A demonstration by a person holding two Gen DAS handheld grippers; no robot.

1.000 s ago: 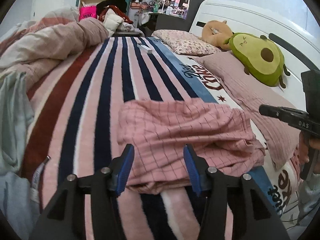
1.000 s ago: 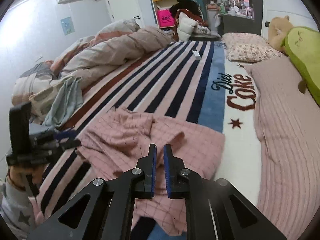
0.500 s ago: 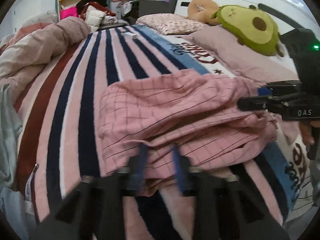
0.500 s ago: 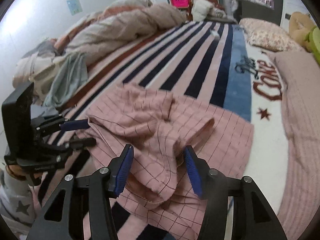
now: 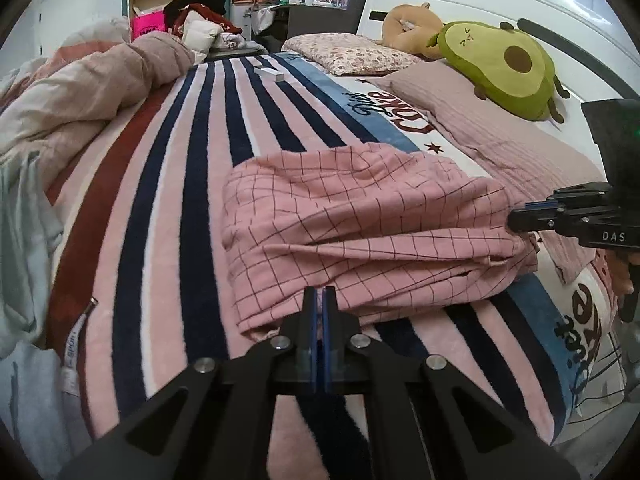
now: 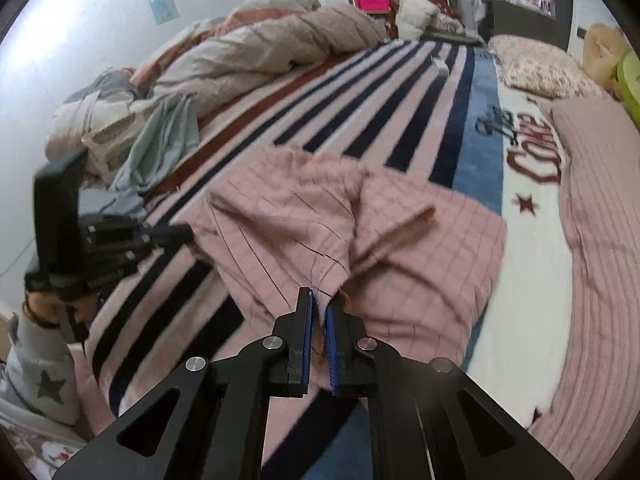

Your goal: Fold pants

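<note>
While the pink pants [image 5: 360, 216] lie bunched in the middle of the frame on the striped blanket [image 5: 168, 200], the left gripper [image 5: 320, 300] pinches their near edge at the bottom, jaws squeezed tight. At the right edge, the right gripper [image 5: 520, 216] bites the far end too. If one pulls harder, the thin cloth could slip out. The blanket might get dragged along and wrinkle.
</note>
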